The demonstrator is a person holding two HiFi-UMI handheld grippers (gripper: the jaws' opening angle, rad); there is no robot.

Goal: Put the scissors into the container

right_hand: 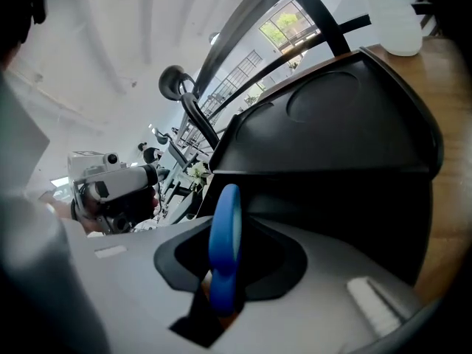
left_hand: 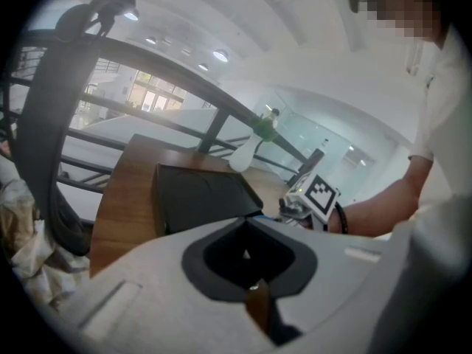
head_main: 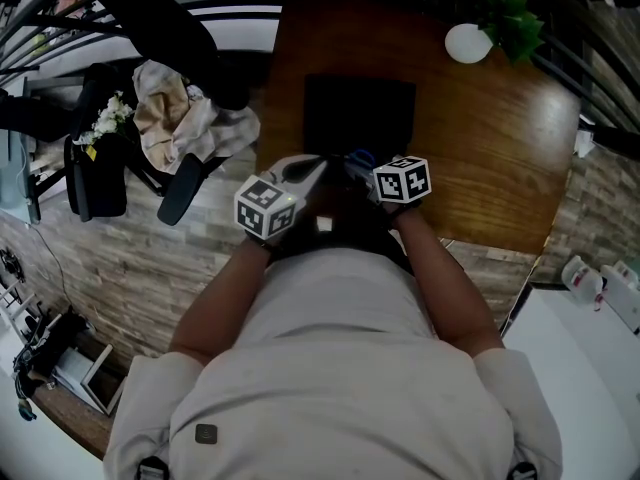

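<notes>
I stand at the near edge of a glossy brown wooden table, both grippers over it. My right gripper has its 2 jaws narrow around the blue handle of the scissors, which stands on edge in the gap, right at the near wall of the black container. The container sits in the middle of the table, open side up. My left gripper is just beside the right one, jaws together with nothing between them. 1 white vase with green leaves stands at the table's far right. The floor is pale wood planks. To my left, crumpled beige cloth lies on a black chair, and dark railings cross a bright white hall beyond.
</notes>
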